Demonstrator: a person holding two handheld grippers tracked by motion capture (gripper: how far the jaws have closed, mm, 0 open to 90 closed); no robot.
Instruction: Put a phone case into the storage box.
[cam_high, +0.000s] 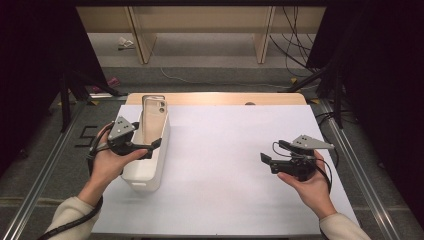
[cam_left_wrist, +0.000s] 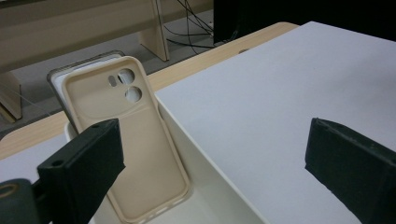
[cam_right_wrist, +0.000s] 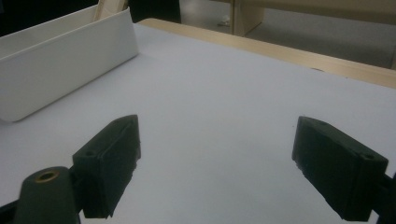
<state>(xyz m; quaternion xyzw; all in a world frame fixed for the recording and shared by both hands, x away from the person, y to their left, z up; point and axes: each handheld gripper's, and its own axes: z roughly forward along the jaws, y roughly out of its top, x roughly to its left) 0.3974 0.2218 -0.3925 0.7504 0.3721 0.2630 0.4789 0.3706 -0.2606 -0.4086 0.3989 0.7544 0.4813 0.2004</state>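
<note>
Currently the left gripper (cam_high: 150, 146) is hovering over the white bin (cam_high: 150, 172) at the left of the table (cam_high: 225, 165), its jaws standing wide apart with nothing between them. Inside the bin, a beige phone case (cam_left_wrist: 135, 154) is leaning upright at the far end, just in front of a clear phone case (cam_left_wrist: 81, 65). Meanwhile the right gripper (cam_high: 267, 160) is waiting at the right, well apart from the bin, jaws spread and holding nothing.

Two phone cases (cam_left_wrist: 140, 154), one box (cam_high: 150, 170)
</note>
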